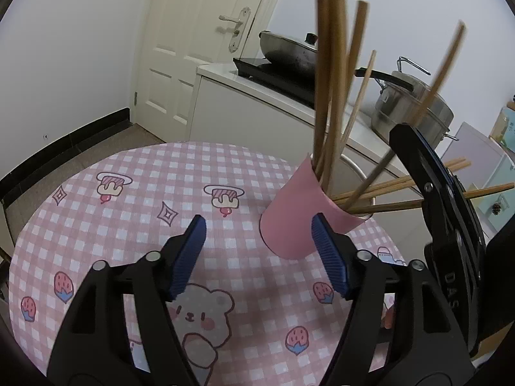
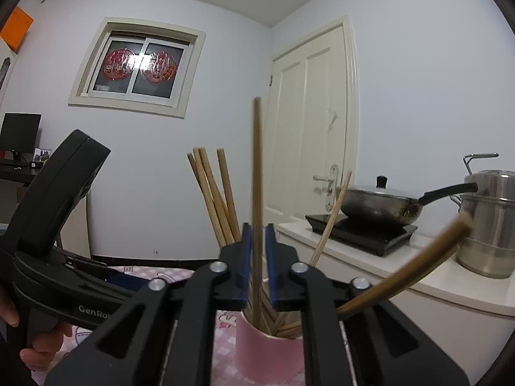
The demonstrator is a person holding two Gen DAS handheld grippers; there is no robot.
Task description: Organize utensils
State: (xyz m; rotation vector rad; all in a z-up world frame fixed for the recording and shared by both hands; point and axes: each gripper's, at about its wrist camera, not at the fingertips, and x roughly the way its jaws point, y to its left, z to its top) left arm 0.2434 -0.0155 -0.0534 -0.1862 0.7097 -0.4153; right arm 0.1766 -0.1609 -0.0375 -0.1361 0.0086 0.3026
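A long wooden chopstick [image 2: 256, 193] is held upright, pinched between the right gripper's [image 2: 257, 244] blue pads above the pink cylindrical cup [image 2: 270, 350]; the left gripper [image 1: 259, 234] is spread wide.

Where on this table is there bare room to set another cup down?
The checkered tablecloth is bare left of the pink cup, out to the far rim and ahead of the open left tool. It is crowded above the cup, where chopsticks fan out and the right tool hovers.
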